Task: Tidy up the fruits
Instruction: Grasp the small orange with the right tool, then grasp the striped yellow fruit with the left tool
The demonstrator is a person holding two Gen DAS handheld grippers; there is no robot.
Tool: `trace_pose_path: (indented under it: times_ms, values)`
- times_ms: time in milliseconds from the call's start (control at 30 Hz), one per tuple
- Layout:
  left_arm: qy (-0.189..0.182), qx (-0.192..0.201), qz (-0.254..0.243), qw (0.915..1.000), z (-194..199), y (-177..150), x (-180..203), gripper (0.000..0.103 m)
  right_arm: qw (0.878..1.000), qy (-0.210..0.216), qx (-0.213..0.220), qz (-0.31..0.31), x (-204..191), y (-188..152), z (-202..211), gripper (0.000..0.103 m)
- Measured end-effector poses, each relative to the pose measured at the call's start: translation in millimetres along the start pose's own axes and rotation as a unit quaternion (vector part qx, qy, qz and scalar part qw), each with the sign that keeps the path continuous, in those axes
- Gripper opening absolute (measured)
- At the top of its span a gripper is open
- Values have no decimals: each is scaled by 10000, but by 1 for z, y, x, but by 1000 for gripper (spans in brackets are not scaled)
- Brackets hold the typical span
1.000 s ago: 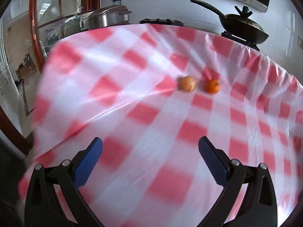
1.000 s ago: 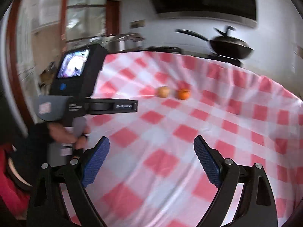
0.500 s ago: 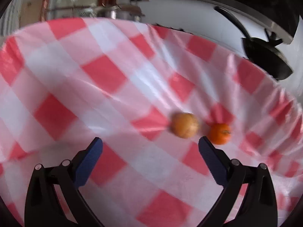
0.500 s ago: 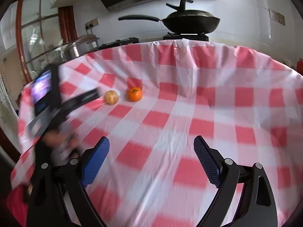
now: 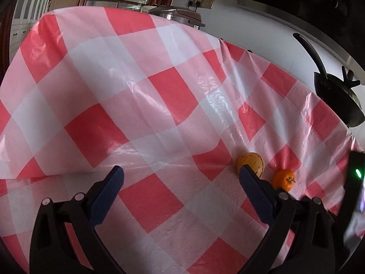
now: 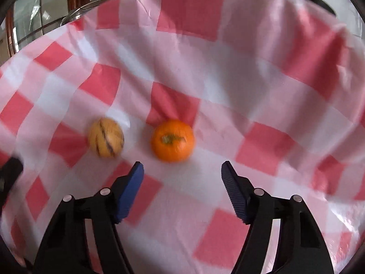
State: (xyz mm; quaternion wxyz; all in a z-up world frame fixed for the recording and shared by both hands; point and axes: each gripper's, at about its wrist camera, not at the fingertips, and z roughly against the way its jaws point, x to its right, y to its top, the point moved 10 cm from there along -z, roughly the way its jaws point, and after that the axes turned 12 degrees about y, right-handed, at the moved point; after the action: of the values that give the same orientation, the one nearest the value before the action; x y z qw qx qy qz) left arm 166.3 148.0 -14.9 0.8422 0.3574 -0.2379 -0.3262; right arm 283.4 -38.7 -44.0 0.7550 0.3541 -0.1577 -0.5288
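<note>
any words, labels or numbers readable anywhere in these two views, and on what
None can be read.
Blue label on the steel cooker: too small to read.
Lit screen on the right gripper's body: blurred; only a green light shows.
Pale fruit and orange: no stickers visible.
Checked tablecloth: no print.

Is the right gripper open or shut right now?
Open. In the right wrist view the right gripper has its blue pads set wide apart with nothing between them; the orange lies just ahead on the tablecloth.
</note>
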Motion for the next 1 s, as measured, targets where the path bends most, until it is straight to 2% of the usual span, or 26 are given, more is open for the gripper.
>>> trace_pose_path:
  times_ms: [67,167,200,233,300,333,467,600,733,867,1000]
  values:
    - [-6,-49,39,10000,-1,-2,-2,101,9998,-103,-178,-32,0,5,-16,64]
    - [-51,-129,20,9999,-3,-5,0,101,9995,-9,-223,-222,0,12,-28,63]
    - [-69,-124,-4,9999,-2,-6,1,101,9994,-14,-219,-285,2,14,-30,59]
    - [-70,-103,-40,9999,-2,-6,2,101,9992,-63,-211,-347,4,14,-30,45]
    - [-100,-84,-143,9998,-1,-8,6,101,9983,103,-222,-523,4,8,-22,45]
    - [-145,-97,-183,9997,-1,-9,8,101,9972,228,-131,-693,5,4,-12,45]
    - [-338,-192,-434,9983,0,-15,20,101,9891,442,688,-1226,18,-19,58,45]
    - [-650,-163,-809,9945,9,-24,38,101,9737,219,1335,-1836,54,-46,110,45]
    - [-889,-62,-1166,9892,19,-31,55,101,9527,133,1831,-2421,92,-52,131,45]
    - [-915,40,-1407,9858,24,-36,68,101,9449,-69,2232,-2392,114,-45,139,45]
    - [-968,11,-1645,9816,19,-35,90,101,9268,-15,2499,-2803,140,-53,152,45]
